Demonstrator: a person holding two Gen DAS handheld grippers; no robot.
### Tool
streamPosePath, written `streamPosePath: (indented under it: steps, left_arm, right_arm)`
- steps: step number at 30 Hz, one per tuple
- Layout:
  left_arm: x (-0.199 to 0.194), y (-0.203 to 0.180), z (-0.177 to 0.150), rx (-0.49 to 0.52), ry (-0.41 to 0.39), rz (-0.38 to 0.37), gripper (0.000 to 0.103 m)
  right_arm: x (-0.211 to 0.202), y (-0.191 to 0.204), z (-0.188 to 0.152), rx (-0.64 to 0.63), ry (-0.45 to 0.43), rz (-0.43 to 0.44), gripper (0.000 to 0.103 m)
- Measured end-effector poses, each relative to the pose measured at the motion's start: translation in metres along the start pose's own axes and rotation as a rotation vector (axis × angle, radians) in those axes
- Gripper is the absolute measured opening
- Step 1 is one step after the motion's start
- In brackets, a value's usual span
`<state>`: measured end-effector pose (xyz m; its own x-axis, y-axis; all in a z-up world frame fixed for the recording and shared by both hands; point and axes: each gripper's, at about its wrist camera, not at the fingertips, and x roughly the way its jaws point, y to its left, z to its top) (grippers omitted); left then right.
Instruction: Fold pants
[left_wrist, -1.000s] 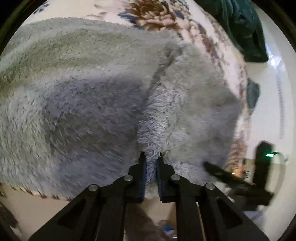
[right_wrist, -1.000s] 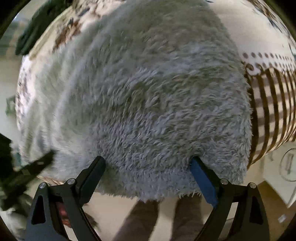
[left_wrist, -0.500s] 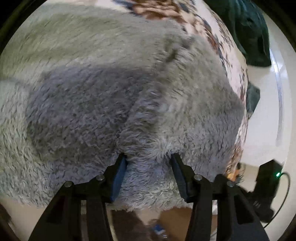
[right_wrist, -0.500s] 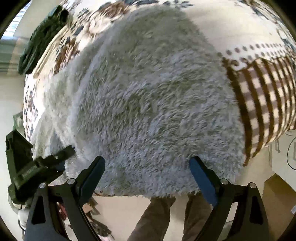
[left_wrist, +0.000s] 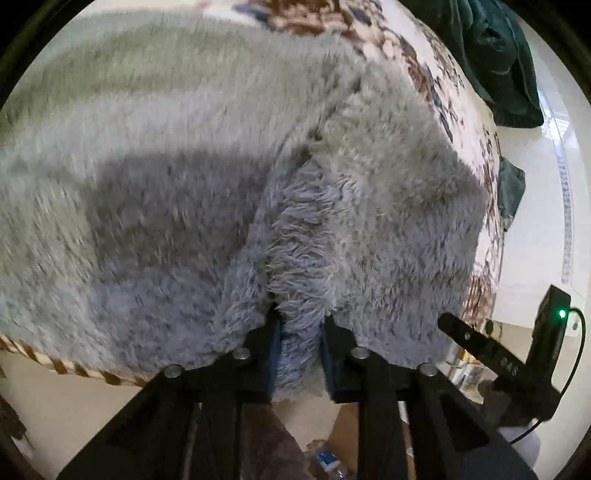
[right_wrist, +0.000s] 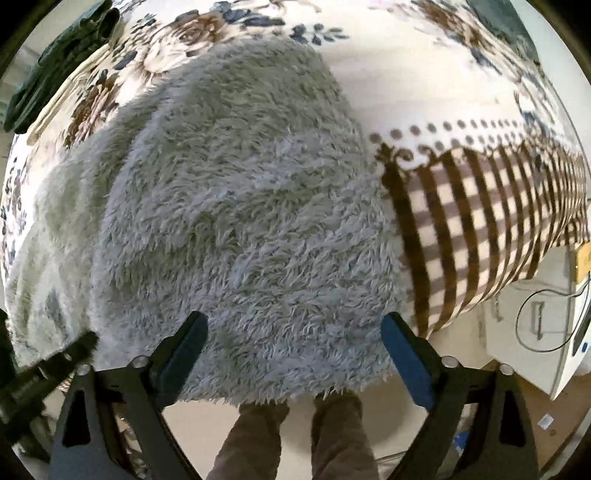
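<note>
Roughly midway, judging by the layers. Grey fluffy pants (left_wrist: 229, 192) spread on a bed with a floral blanket (right_wrist: 424, 92), near edge hanging slightly over the blanket's checked border (right_wrist: 480, 229). One fold apparently done already: an upper layer lies over a lower one, seam line running up from the left hand-held gripper (left_wrist: 298, 354). Final size not reached; at least one more fold left, plus smoothing.

Left hand-held gripper: jaws narrow and closing, a ridge of fleece at the near hem between them, pads against the pile on both sides, so gripping the pants edge. Angled steeply down at the bed edge.

Right hand-held gripper (right_wrist: 293, 354): jaws at their widest and opening, nothing between the pads, hovering above the near hem, pointing straight down. Fleece visible behind the gap but not touched.

Counts:
- pants: one
- hand-held grippers: two, each visible in the other's view at the frame edge
- dark green garments (left_wrist: 495, 62): one heap at the far bed edge, a second darker scrap lower at the side, identity unclear
- person's legs (right_wrist: 295, 439): two, in brown trousers, standing at the bed
- white cabinet (right_wrist: 546, 317) beside the bed: one
</note>
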<state>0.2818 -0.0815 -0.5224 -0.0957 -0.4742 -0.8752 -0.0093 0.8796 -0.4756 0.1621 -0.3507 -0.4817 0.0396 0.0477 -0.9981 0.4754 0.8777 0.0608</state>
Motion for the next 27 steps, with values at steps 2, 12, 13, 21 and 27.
streamPosePath:
  steps: [2, 12, 13, 21, 27]
  left_arm:
    - [-0.012, -0.008, 0.002, 0.038, -0.057, 0.029, 0.049]
    - [-0.070, 0.043, -0.012, -0.046, -0.319, 0.142, 0.095]
    - [-0.077, 0.057, -0.013, -0.100, -0.347, 0.151, 0.095]
    - [-0.103, 0.202, -0.048, -0.606, -0.531, 0.077, 0.094]
    - [-0.114, 0.248, -0.043, -0.678, -0.639, 0.021, 0.081]
  right_arm:
    - [-0.005, 0.006, 0.002, -0.006, -0.026, -0.001, 0.103]
    - [-0.035, 0.063, 0.005, -0.096, -0.098, -0.092, 0.103]
    - [-0.035, 0.073, 0.006, -0.102, -0.098, -0.086, 0.103]
    - [-0.021, 0.151, 0.002, -0.197, -0.081, -0.049, 0.103]
    - [0.003, 0.187, 0.001, -0.222, -0.036, -0.062, 0.103]
